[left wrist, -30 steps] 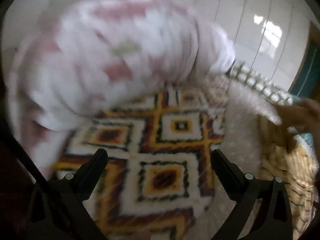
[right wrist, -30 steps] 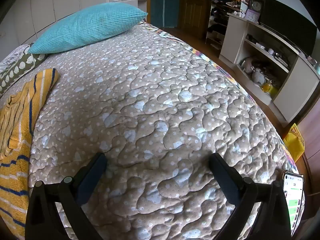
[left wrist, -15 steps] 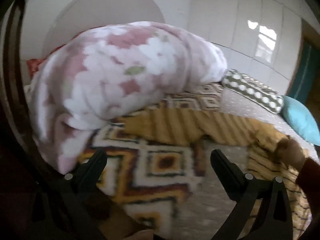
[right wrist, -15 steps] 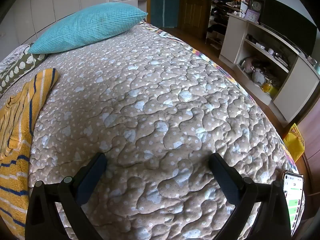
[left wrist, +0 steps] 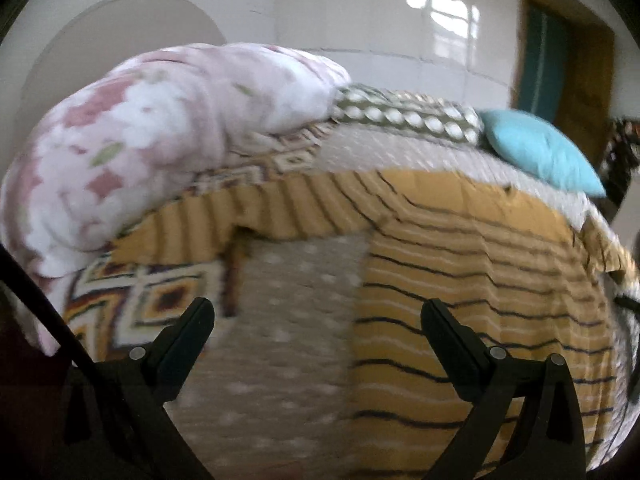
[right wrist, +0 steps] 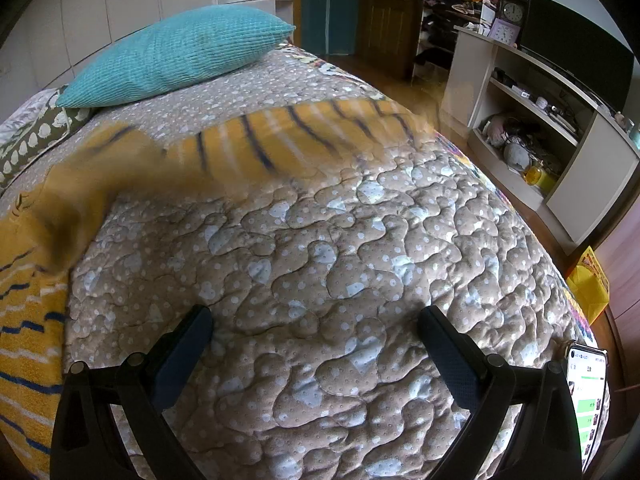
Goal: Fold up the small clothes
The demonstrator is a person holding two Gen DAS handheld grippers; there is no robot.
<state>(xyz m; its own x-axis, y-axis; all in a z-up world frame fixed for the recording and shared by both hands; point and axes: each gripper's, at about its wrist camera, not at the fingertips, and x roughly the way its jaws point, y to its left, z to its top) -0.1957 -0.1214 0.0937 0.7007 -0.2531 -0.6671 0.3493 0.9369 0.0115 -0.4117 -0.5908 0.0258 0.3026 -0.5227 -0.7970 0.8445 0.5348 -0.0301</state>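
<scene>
Both wrist views low over bed; shared: yellow striped garment (left wrist: 472, 248) (right wrist: 280, 140), teal pillow (left wrist: 536, 156) (right wrist: 176, 52).

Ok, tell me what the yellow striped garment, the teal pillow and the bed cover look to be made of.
Yellow striped garment: soft knit, probably cotton jersey; matte, it drapes and wrinkles, though motion blur hides the weave.
Teal pillow: ribbed or waffle-textured fabric, perhaps corduroy or chenille; fine ridges show, no sheen.
Bed cover: quilted padded cloth, likely cotton or polyester; stitched meandering lines puff it, with printed white dots.
</scene>
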